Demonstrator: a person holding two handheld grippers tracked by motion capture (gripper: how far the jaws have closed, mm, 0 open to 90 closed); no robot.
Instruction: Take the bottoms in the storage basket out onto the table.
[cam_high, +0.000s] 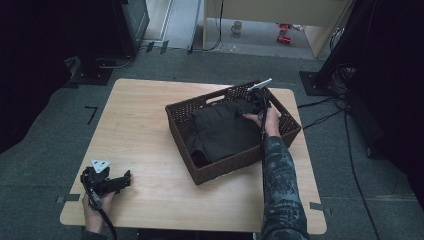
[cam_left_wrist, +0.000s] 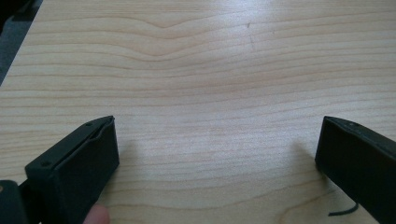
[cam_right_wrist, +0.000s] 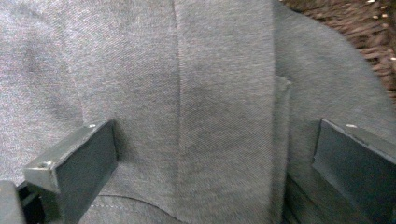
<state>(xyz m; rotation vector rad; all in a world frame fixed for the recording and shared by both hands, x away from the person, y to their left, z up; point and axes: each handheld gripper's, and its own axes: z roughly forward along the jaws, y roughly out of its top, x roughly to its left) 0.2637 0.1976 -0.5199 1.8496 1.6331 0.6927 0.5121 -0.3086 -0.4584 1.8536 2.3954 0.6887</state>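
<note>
Fabric of a dark grey garment (cam_right_wrist: 219, 102) lies directly under the right gripper (cam_right_wrist: 215, 163), whose jaws stand spread wide above it, grasping nothing. The garment sits inside a brown wicker basket (cam_high: 280, 137). Well apart, the left gripper (cam_left_wrist: 217, 158) rests released over bare table (cam_left_wrist: 210, 60).

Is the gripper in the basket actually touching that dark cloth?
Cannot tell. In the right gripper view, the right gripper has its jaws spread wide just over the grey cloth, but contact isn't plain.

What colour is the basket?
Dark brown woven wicker basket, clearest in the high view.
</note>
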